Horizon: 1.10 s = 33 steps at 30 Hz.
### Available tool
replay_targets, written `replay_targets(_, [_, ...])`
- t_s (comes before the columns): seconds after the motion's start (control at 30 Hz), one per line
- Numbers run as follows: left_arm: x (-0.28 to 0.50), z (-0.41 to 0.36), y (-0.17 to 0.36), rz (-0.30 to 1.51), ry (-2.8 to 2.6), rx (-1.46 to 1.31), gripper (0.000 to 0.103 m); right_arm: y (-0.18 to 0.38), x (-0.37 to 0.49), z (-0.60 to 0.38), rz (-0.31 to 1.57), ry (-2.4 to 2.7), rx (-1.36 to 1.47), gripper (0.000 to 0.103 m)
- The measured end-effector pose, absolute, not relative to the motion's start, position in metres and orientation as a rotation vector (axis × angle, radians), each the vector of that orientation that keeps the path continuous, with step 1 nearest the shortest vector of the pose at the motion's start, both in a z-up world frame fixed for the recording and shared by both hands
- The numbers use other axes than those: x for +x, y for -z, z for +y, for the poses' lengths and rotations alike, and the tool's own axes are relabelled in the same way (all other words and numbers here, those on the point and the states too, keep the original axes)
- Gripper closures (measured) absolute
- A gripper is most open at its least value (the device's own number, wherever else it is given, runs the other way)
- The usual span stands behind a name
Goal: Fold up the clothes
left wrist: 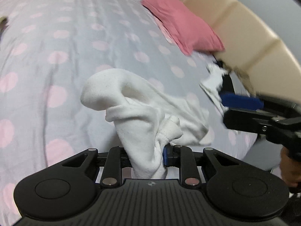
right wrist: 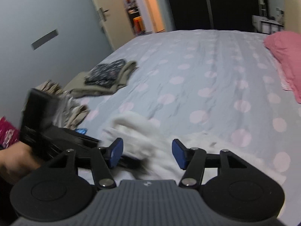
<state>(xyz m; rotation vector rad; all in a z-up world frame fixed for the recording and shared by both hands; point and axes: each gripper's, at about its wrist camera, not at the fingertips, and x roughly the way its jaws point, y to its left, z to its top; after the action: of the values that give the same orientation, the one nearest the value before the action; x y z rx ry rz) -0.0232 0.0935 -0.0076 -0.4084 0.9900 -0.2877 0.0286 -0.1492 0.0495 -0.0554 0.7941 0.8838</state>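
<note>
White garment [left wrist: 143, 113] pinched in left gripper [left wrist: 146, 156]; right gripper [right wrist: 147, 153] wide, holding nothing

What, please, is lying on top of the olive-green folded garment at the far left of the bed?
A dark, speckled folded garment lies on the olive-green garment, covering most of it. Whether anything lies beneath it on the dotted bedspread is hidden.

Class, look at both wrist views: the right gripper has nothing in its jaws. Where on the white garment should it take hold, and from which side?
The left gripper already pinches one bunched end of the white garment. The right gripper, jaws apart, should probably take the loose flat edge lying on the bed just ahead of it, coming down from above and the near side. That end lies spread and free, so it can be drawn taut.
</note>
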Motion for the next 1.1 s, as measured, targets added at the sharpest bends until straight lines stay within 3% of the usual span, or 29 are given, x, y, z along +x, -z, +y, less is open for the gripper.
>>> replay_targets(0.2, [-0.027, 0.13, 0.003, 0.962, 0.237, -0.463, 0.083, -0.01, 0.054, -0.164, 0.862, -0.78, -0.135, 0.042])
replay_targets(0.53, [-0.039, 0.165, 0.004, 0.936, 0.18, -0.513, 0.083, 0.089, 0.065, -0.155, 1.001, -0.767, -0.55, 0.038])
replay_targets(0.73, [-0.045, 0.184, 0.004, 0.921, 0.159, -0.537, 0.083, 0.109, 0.066, -0.159, 1.027, -0.762, -0.604, 0.037])
replay_targets(0.83, [-0.046, 0.186, 0.007, 0.929, 0.157, -0.537, 0.083, 0.123, 0.074, -0.16, 1.095, -0.769, -0.486, 0.039])
replay_targets(0.9, [-0.047, 0.187, 0.009, 0.933, 0.156, -0.534, 0.083, 0.129, 0.076, -0.158, 1.128, -0.79, -0.426, 0.053])
replay_targets(0.97, [-0.049, 0.189, 0.008, 0.931, 0.154, -0.533, 0.082, 0.127, 0.076, -0.153, 1.124, -0.812, -0.415, 0.096])
replay_targets(1.1, [-0.06, 0.197, -0.016, 0.861, 0.133, -0.518, 0.083, 0.082, 0.077, -0.144, 0.982, -0.836, -0.382, 0.096])
